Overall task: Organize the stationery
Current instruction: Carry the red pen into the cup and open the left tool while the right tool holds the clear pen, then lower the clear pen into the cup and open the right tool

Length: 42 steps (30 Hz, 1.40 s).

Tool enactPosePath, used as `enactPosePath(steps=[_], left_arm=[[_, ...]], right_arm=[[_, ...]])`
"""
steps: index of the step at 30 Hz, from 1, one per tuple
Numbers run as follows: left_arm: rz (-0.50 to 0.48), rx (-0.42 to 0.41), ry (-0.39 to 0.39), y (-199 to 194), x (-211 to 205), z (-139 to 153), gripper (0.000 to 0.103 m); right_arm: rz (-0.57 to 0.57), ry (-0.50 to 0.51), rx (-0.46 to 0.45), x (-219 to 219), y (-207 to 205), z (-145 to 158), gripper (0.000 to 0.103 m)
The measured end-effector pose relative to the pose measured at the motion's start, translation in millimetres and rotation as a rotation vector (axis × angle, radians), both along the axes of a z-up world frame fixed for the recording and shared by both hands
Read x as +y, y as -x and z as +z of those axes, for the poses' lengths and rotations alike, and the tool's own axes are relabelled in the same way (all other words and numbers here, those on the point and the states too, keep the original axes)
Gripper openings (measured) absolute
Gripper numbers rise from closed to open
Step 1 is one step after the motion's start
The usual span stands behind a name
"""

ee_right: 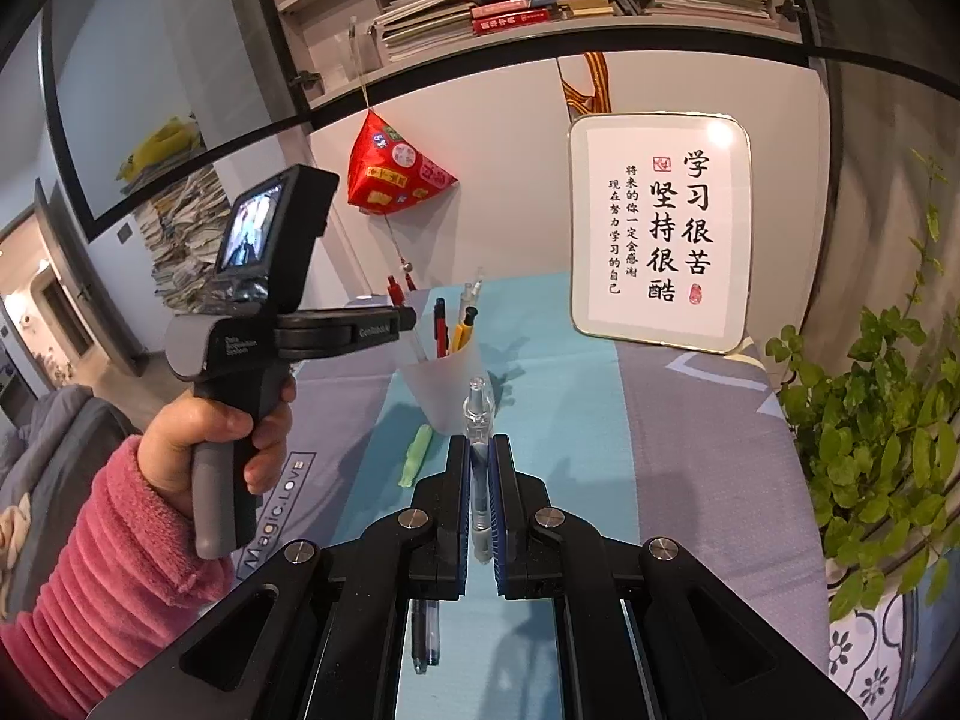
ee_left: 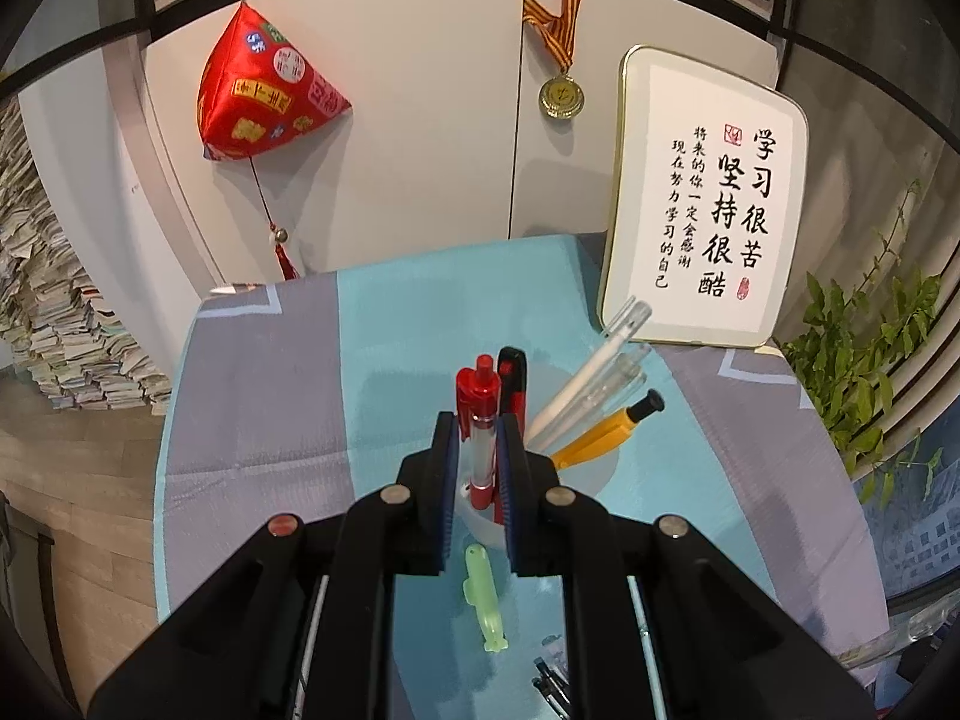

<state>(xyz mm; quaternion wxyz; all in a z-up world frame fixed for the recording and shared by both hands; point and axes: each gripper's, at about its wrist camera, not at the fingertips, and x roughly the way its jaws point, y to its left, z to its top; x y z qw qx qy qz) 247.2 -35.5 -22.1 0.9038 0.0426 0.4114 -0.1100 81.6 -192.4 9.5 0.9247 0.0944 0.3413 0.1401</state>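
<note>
My left gripper is shut on a red clear-barrel pen, held upright over the frosted pen cup. The cup holds a black-and-red pen, white and clear pens and an orange pen. My right gripper is shut on a clear pen with a blue grip, held above the cloth just short of the cup. The left gripper also shows in the right wrist view, with the red pen. A green pen-like item lies in front of the cup, also visible in the right wrist view.
A blue and grey cloth covers the table. A framed calligraphy sign leans at the back right, a plant stands right. Dark pens lie near the front edge. A red ornament and a medal hang on the cabinet.
</note>
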Motion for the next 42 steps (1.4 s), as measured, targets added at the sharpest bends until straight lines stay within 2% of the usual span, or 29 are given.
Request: enactPosePath(steps=[7,10,14,21,28,32,42], left_arm=[[-0.004,0.043,0.033,1,5,-5,0.012],[-0.002,0.036,0.052,5,10,-1,0.014],[0.006,-0.016,0.062,21,19,12,0.042],[0.033,-0.128,0.092,67,48,30,0.054],[0.087,-0.163,0.135,112,87,20,0.054],[0.108,-0.152,0.142,129,100,8,0.055],[0.111,-0.152,0.147,145,115,-2,0.055]], right_arm=[[0.002,-0.003,0.003,1,0,-1,0.006],[0.001,-0.001,0.002,3,-4,1,0.006],[0.006,0.006,-0.009,9,-10,8,0.006],[0.028,0.031,-0.057,28,-27,34,0.006],[0.046,0.068,-0.131,55,-48,67,0.006],[0.038,0.084,-0.157,71,-64,78,0.006],[-0.022,0.135,-0.160,95,-107,63,0.006]])
